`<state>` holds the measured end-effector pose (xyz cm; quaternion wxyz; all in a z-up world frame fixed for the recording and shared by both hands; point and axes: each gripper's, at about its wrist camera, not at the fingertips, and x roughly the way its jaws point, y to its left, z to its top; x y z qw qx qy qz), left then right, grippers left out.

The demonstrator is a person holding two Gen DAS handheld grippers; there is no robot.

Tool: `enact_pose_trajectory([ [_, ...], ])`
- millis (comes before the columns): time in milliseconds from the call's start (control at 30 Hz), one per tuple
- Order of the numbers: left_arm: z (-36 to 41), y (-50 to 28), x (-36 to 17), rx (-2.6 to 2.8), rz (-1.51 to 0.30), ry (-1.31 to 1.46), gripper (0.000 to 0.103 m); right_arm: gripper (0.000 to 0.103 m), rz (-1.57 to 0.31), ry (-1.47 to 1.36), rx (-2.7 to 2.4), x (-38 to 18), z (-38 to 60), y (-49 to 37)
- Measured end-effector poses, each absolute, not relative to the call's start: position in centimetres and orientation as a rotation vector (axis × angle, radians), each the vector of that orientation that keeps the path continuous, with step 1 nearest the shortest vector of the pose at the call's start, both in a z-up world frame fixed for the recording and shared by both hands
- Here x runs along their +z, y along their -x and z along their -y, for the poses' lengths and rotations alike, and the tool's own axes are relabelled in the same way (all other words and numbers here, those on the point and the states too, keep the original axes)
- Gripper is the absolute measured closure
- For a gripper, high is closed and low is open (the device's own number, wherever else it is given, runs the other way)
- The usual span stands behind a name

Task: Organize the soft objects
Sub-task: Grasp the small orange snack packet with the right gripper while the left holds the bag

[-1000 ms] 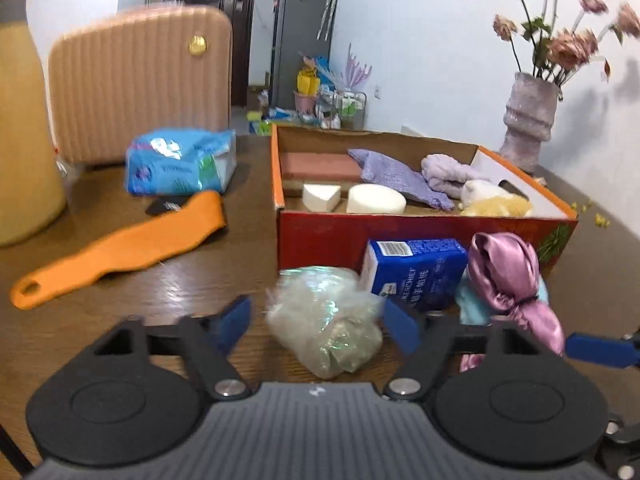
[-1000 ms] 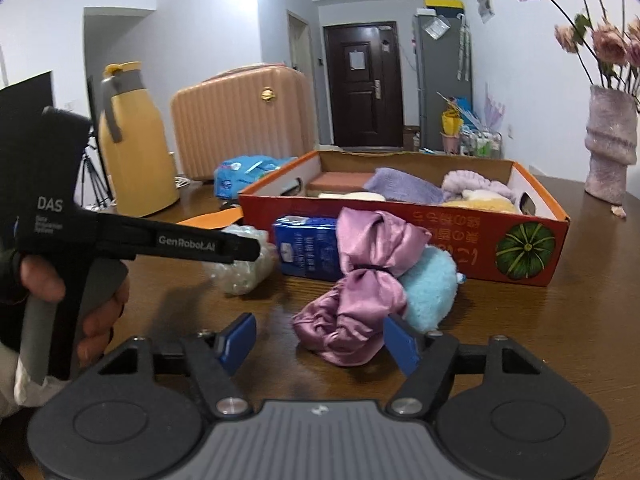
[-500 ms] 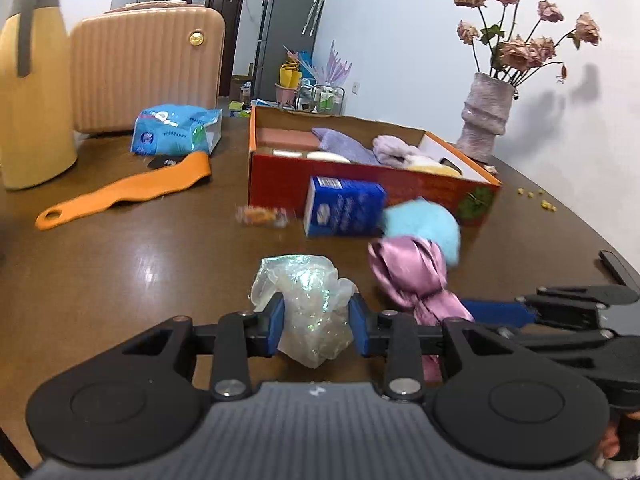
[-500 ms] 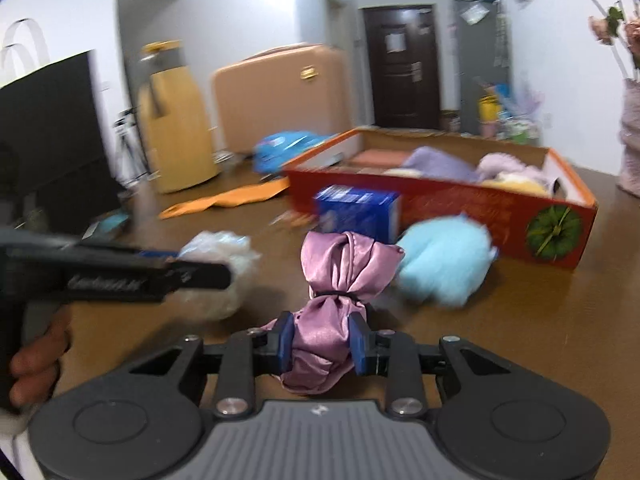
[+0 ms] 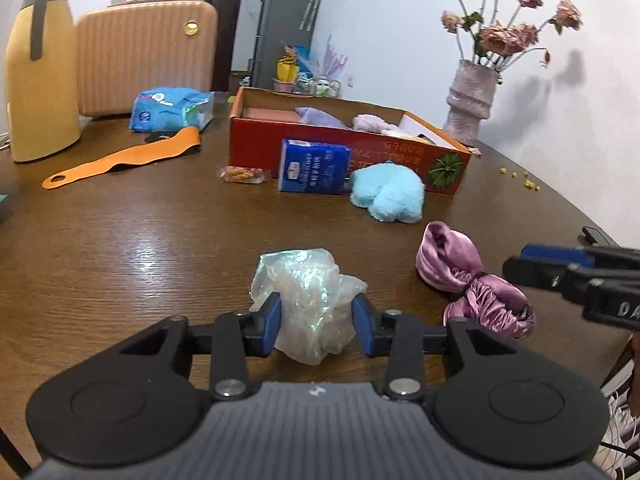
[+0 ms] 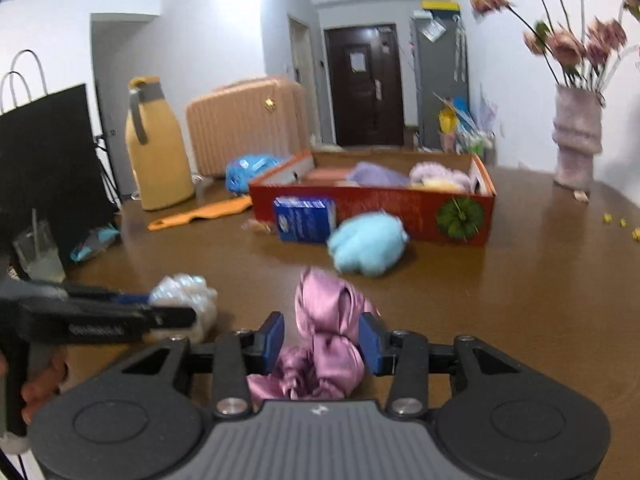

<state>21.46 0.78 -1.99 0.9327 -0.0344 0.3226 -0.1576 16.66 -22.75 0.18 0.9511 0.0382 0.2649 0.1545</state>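
A crumpled clear plastic bag (image 5: 308, 280) sits between the blue pads of my left gripper (image 5: 316, 324), which is shut on it just above the brown table. A purple satin scrunchie (image 6: 328, 320) lies on the table between the pads of my right gripper (image 6: 320, 340). Those jaws are opening, and a gap shows beside the left pad. In the left wrist view the scrunchie (image 5: 464, 272) rests to the right of the bag. Farther back stand the red cardboard box (image 5: 256, 148) holding soft items, a fluffy light-blue ball (image 5: 388, 192) and a blue carton (image 5: 312, 166).
A yellow jug (image 5: 36, 68), a peach suitcase (image 5: 144, 52), a blue tissue pack (image 5: 168, 108), an orange strap (image 5: 120, 158) and a snack packet (image 5: 242, 174) sit left of the box. A vase of flowers (image 5: 472, 100) stands at the back right. A black bag (image 6: 44, 160) and a glass (image 6: 38, 252) are at the left.
Both grippers closed around their items and drew back from the box toward the table's near side. The right jaws have since widened around the scrunchie.
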Motion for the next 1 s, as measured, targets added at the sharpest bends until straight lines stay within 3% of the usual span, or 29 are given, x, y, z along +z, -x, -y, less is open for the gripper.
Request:
enact_pose_trajectory([
  [133,-2.5,-22.2,-1.4,-0.262,-0.628,0.081,0.069,0.062,-0.503,-0.045,0.352,1.3,20.4,-18.7],
  [267,-5.4,-23.9,-0.9,-0.161,-0.595,0.092,0.069,0.038,-0.470,0.001,0.417,1.2,16.4,-23.1],
  [633,-12.2,-29.7,-0.9,-0.048,-0.585,0.169,0.068,0.043,-0.581,0.223,0.422,-1.1,4.2,-37.6],
  [833,-12.7,-30.5,-1.6,-0.082,-0.595,0.188,0.068,0.052,-0.674,0.265,0.391,-2.5,2.8,-40.9],
  [933,-12.7,-30.4,-1.6,-0.096,-0.594,0.195,0.068,0.068,-0.702,0.262,0.406,-2.7,3.3,-40.7],
  [1000,-12.6,-30.2,-1.6,-0.103,-0.593,0.202,0.068,0.086,-0.705,0.253,0.424,-2.5,3.6,-40.2],
])
